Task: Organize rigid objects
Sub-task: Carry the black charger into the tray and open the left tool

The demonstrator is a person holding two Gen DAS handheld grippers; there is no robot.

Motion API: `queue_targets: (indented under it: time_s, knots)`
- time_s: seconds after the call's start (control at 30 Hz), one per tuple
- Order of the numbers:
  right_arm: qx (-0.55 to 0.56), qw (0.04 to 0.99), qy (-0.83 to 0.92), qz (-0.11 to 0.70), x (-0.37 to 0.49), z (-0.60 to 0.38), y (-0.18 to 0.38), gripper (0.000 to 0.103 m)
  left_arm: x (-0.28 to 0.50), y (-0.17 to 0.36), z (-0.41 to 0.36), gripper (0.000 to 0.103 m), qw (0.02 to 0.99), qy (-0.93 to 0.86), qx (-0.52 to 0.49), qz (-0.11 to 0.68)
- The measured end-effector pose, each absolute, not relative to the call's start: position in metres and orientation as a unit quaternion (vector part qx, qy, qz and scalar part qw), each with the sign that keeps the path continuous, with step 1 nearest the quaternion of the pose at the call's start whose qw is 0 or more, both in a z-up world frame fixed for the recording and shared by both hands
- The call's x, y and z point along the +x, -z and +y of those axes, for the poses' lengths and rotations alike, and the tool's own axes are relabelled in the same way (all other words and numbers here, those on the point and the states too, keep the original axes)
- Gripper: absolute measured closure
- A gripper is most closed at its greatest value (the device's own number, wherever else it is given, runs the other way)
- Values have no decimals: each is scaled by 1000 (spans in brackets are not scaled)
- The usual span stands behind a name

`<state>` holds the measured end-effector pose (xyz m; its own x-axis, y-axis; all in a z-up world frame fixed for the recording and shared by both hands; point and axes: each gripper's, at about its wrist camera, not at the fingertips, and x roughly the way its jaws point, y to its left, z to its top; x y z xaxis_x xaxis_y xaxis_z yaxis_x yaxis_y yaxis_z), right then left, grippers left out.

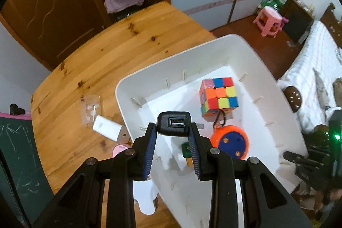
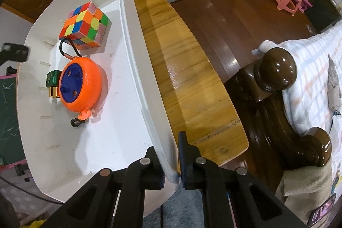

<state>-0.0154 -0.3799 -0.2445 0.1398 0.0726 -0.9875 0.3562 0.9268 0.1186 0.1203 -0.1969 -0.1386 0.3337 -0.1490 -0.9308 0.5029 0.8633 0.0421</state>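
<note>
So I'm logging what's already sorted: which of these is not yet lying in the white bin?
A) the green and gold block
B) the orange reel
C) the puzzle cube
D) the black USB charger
D: the charger is clamped in the left gripper above the bin, while the cube, reel and block lie on its floor.

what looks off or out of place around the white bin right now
The white bin overhangs the table edge, steadied only by the right hand-held gripper pinching its rim. Still outside it on the table: a white power bank and a clear case.
</note>
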Motion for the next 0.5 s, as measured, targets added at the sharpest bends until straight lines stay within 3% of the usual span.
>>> queue_targets:
  time_s: [0.5]
  knots:
    - [179,737,59,650,-15,-386,254,95,136,196,-227,69,770,135,221,583]
